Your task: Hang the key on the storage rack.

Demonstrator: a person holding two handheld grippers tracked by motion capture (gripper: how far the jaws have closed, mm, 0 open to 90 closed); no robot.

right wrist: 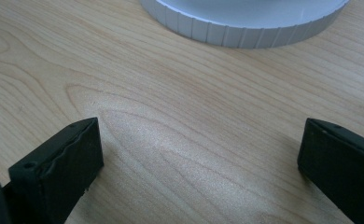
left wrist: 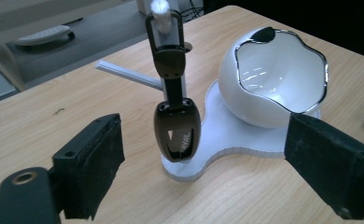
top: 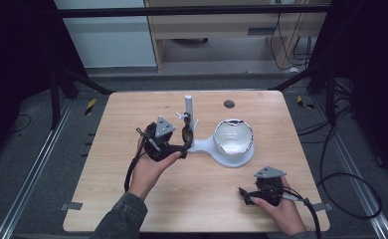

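Glossy white bowl (left wrist: 273,79) (chrome-edged), matt wood-grain table (top: 132,129)

Your left hand (top: 149,169) holds the left claw (top: 184,144) up, out in front of you. Its two jaws are wide apart with nothing between them. Your right hand (top: 276,206) holds the right claw (top: 242,194) low, near you. Its jaws are wide apart too, pointing left.

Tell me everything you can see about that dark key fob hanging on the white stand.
The key fob is a glossy dark brown, rounded pod with pale lettering, hanging upright by a dark strap and metal loop from the post of the white stand. Its lower end reaches the stand's flat base beside the white bowl. The open left tongs face it without touching.
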